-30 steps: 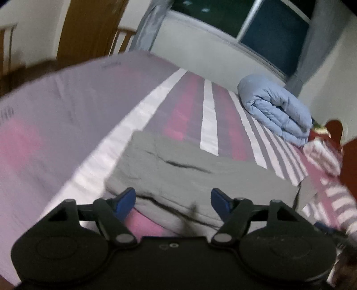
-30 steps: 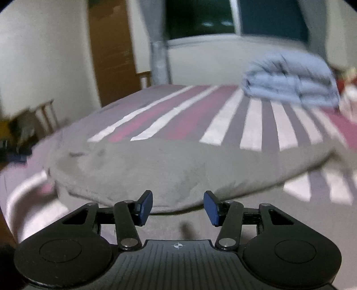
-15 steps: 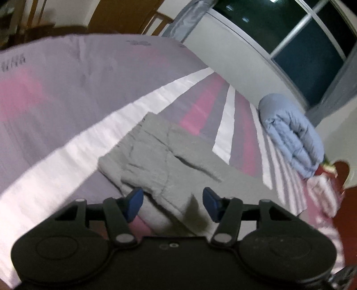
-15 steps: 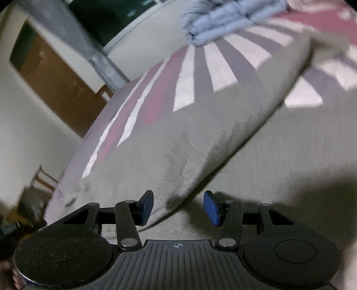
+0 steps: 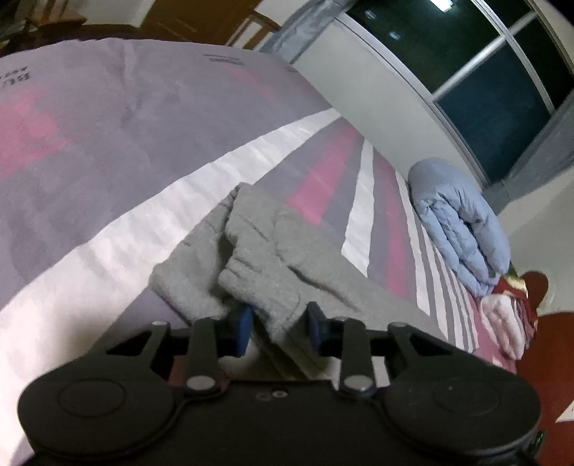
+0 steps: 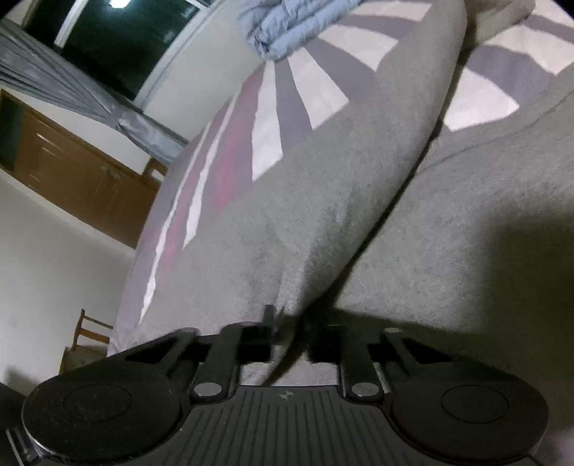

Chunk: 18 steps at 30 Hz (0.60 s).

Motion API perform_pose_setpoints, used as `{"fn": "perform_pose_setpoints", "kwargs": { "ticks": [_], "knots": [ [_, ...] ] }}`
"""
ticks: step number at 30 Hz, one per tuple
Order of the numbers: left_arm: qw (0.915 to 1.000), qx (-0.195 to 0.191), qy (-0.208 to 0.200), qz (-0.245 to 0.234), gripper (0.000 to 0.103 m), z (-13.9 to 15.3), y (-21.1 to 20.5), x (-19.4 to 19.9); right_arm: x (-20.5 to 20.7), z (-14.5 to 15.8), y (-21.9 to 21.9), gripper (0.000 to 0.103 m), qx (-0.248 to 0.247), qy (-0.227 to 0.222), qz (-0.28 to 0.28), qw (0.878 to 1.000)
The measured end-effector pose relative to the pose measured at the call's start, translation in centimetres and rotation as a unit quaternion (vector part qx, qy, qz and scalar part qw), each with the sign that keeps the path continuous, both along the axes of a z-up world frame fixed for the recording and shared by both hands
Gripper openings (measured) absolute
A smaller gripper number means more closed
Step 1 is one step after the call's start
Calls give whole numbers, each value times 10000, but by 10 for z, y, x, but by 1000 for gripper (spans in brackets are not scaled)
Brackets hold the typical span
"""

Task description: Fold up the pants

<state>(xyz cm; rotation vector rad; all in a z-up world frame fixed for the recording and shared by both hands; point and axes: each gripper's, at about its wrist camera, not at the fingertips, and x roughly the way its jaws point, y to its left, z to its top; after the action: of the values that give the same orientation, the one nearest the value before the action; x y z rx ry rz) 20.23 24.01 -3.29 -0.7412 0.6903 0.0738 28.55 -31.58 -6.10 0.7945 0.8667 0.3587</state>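
Observation:
Grey fleece pants (image 5: 262,258) lie on a striped bedspread (image 5: 107,150), one end bunched and lifted. My left gripper (image 5: 278,324) has its blue pads on either side of a fold of that end, closed onto the cloth. In the right wrist view the pants (image 6: 358,179) fill the frame, stretching away as a long raised fold. My right gripper (image 6: 290,329) is shut on the pants' edge, with fabric pinched between the fingers and hiding the pads.
A folded pale blue duvet (image 5: 459,229) lies near the wall under the window, also in the right wrist view (image 6: 287,25). Red and pink cloth (image 5: 509,315) sits beyond it. Wooden chair (image 6: 86,333) and cabinets (image 6: 71,168) stand beside the bed.
Both grippers moved down onto the pants and closed on the cloth. The end by the left gripper is now bunched and lifted; the right view tilted as it closed in.

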Motion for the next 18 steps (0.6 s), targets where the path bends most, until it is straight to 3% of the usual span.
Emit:
{"fn": "perform_pose_setpoints", "kwargs": {
  "ticks": [3, 11, 14, 16, 18],
  "knots": [
    [9997, 152, -80, -169, 19, 8, 4, 6, -5, 9, -2, 8, -109, -160, 25, 9998],
    [9974, 436, -418, -390, 19, 41, 30, 20, -54, 61, 10, 8, -305, -1213, 405, 9913],
    [9979, 390, -128, -502, 19, 20, 31, 16, -74, 55, 21, 8, -512, -1228, 481, 9899],
    [9961, 553, 283, -629, 19, -7, 28, 13, -77, 36, 28, 8, -549, -917, 531, 9929],
    [9972, 385, 231, -600, 20, -23, 31, 6, -81, 13, 35, 8, -680, -666, 574, 9938]
  ]
}}
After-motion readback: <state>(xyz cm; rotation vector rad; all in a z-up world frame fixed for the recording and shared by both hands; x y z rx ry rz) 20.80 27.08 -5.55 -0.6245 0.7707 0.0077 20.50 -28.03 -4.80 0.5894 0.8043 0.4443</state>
